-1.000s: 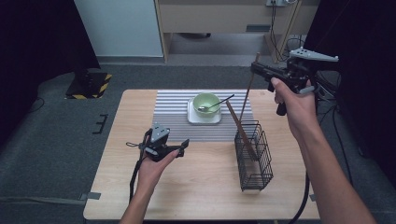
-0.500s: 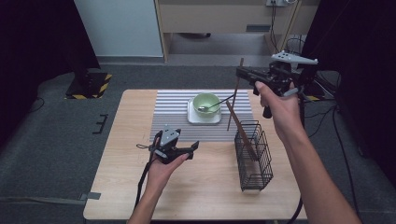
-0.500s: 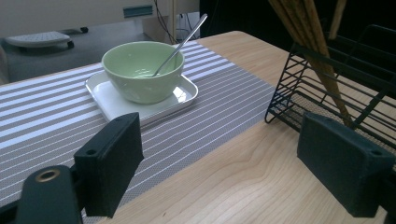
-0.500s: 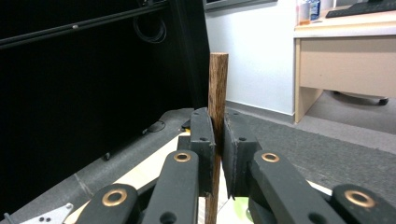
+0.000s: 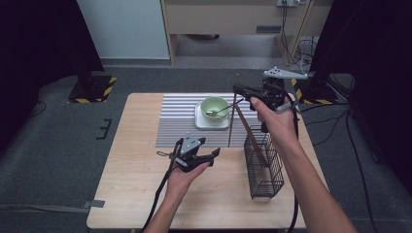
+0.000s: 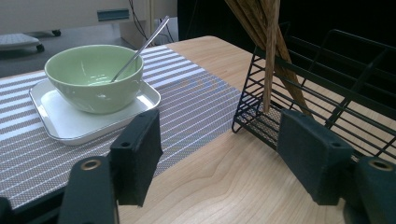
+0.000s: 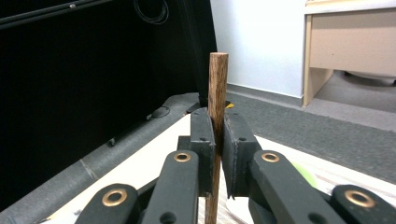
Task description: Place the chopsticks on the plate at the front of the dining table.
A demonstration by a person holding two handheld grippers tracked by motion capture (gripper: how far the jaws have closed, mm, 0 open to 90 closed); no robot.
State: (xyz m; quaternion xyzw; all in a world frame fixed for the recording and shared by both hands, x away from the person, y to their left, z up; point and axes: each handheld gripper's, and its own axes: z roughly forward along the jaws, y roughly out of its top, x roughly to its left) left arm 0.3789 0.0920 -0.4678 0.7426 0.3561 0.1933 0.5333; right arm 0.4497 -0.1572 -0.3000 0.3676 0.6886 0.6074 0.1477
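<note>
My right gripper (image 5: 237, 89) is shut on the top of a brown wooden chopstick (image 5: 231, 121), which hangs upright over the striped mat, just left of the black wire basket (image 5: 265, 170). In the right gripper view the pads (image 7: 204, 140) squeeze the chopstick (image 7: 217, 88). More chopsticks (image 5: 250, 132) lean in the basket. My left gripper (image 5: 209, 148) hovers low over the table, left of the basket, open. Its jaws have just been closing, with nothing between them. In the left gripper view, the left gripper (image 6: 222, 149) faces the basket (image 6: 327, 79) and its chopsticks (image 6: 271, 46).
A green bowl (image 5: 215, 106) with a metal spoon (image 5: 221, 110) sits on a white square tray (image 5: 200, 121) on the grey striped mat (image 5: 177, 121). In the left gripper view, the bowl (image 6: 95, 77) is at far left. A cable trails from each gripper.
My right gripper has carried the chopstick left and down, from beyond the basket to over the mat. My left gripper has moved right towards the basket, and its jaws stand narrower.
</note>
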